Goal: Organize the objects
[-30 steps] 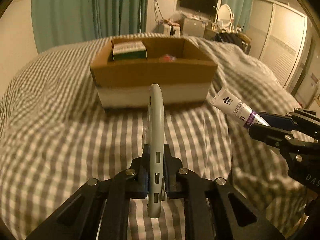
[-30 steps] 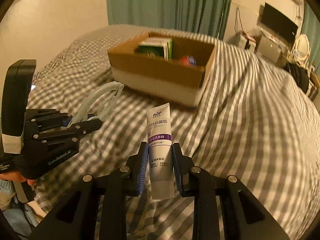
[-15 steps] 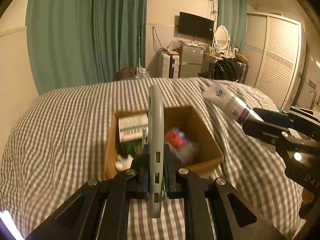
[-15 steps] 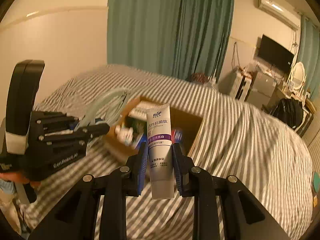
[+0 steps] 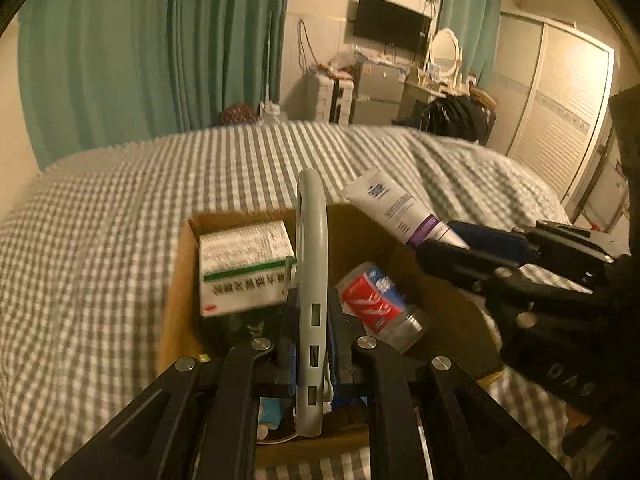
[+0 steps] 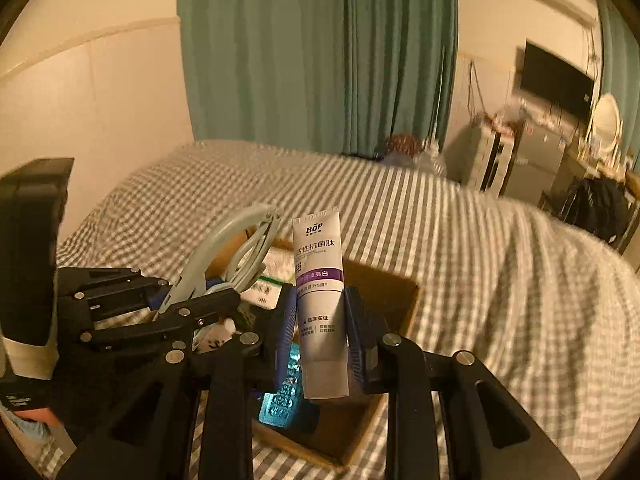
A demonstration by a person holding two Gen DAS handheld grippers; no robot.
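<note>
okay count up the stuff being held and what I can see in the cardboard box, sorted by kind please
Tubes: 1, toothpaste tube in the right hand-held gripper
Hangers: 1, grey hanger in the left hand-held gripper
Cartons: 1, green-and-white box
Cans: 1, red can
Total: 4; other items are partly hidden.

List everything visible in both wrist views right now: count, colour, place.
cardboard box: 1, brown, open, on the bed under both grippers
bedspread: 1, grey and white check, over the bed
hanger: 1, pale grey-green, clamped in the left gripper above the box
toothpaste tube: 1, white with purple band, clamped in the right gripper above the box
carton: 1, white with green stripe, inside the box, left side
red-label packet: 1, red, white and blue, inside the box, right of the hanger
curtains: teal, behind the bed
TV: 1, black, on the far wall
left gripper: 1, black, shut
right gripper: 1, black, blue pads, shut
</note>
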